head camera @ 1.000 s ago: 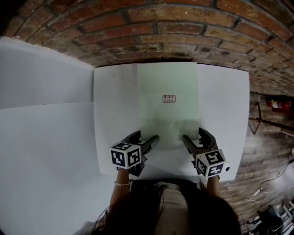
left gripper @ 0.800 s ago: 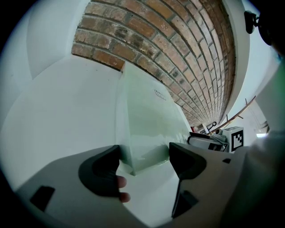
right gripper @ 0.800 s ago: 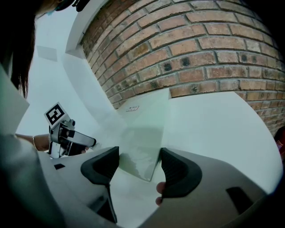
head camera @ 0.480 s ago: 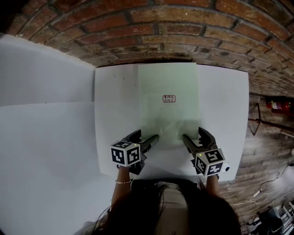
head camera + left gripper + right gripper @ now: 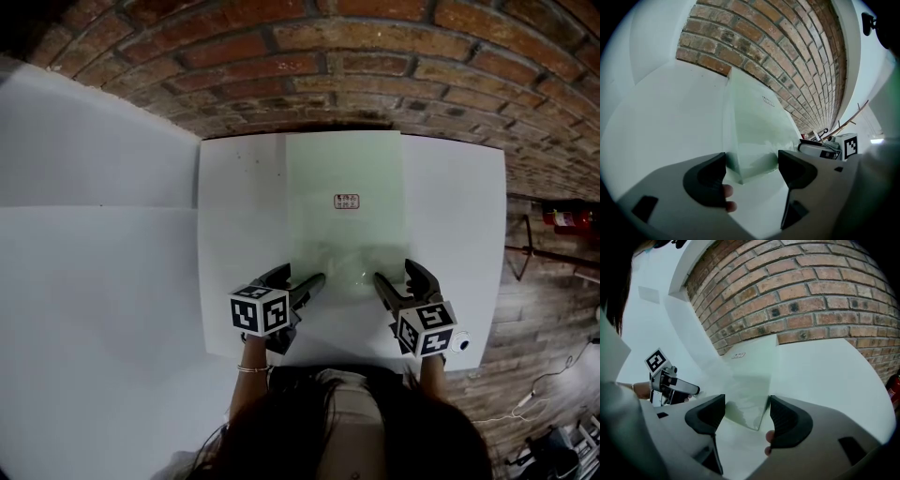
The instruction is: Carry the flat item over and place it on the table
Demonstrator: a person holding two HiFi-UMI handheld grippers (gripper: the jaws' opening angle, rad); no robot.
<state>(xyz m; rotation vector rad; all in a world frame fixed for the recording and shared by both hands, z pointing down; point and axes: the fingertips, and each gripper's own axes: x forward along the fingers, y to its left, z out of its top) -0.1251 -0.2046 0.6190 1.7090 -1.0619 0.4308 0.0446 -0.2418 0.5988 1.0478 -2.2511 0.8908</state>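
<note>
The pale green flat sheet (image 5: 345,225) lies on the white table (image 5: 459,234) by the brick wall (image 5: 375,66); its small label (image 5: 346,202) carries red print too small to read; the left gripper (image 5: 300,277) and right gripper (image 5: 396,275) both have spread jaws; the gripper views alone show a near corner of the sheet between each pair, perhaps slightly raised.

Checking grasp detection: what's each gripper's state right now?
Left gripper: open, jaws astride a near corner of the green sheet, not clamped.
Right gripper: open, astride the other near corner.
</note>
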